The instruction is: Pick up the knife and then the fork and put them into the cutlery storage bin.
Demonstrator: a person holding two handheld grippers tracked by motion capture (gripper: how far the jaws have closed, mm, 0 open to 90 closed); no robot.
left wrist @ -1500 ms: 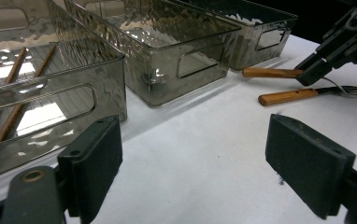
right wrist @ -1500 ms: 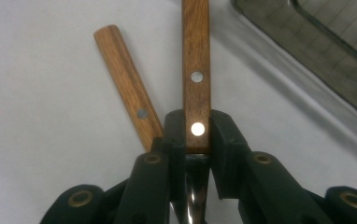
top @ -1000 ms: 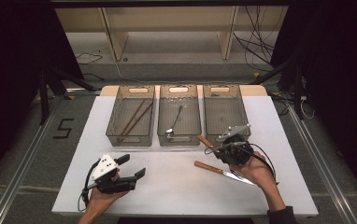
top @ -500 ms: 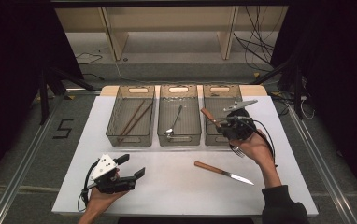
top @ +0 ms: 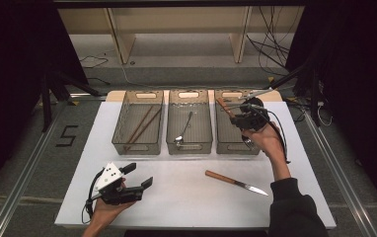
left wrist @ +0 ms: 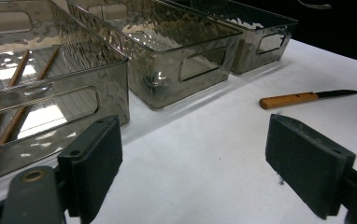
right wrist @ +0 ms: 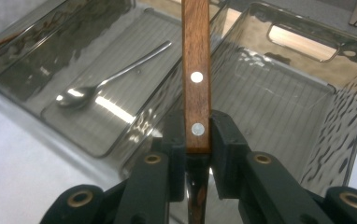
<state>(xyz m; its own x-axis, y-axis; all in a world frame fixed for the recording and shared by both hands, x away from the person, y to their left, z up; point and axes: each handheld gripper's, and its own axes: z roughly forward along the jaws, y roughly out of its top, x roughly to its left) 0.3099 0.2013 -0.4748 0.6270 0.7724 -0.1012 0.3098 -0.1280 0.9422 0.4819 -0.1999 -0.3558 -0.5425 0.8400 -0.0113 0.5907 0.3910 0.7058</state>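
Note:
My right gripper (top: 239,117) hovers over the right clear bin (top: 226,145), shut on a wooden-handled knife (top: 224,107). In the right gripper view the jaws clamp the riveted handle (right wrist: 196,79), which points away over the bin wall; the blade runs back under the gripper (right wrist: 197,137). A second wooden-handled knife (top: 236,182) lies flat on the white table, blade to the right, and appears in the left gripper view as the knife (left wrist: 303,98). My left gripper (top: 138,175) rests near the front left, open and holding nothing, its gripper (left wrist: 200,158) aimed across the table.
Three clear bins stand in a row at the back. The left bin (top: 122,145) holds two chopsticks (left wrist: 17,93), the middle bin (top: 189,147) a spoon (right wrist: 106,84). The white table top (top: 186,197) ends just behind the left hand.
My right gripper has carried its knife up and away from the table near the loose knife to above the right bin. The left gripper has stayed put.

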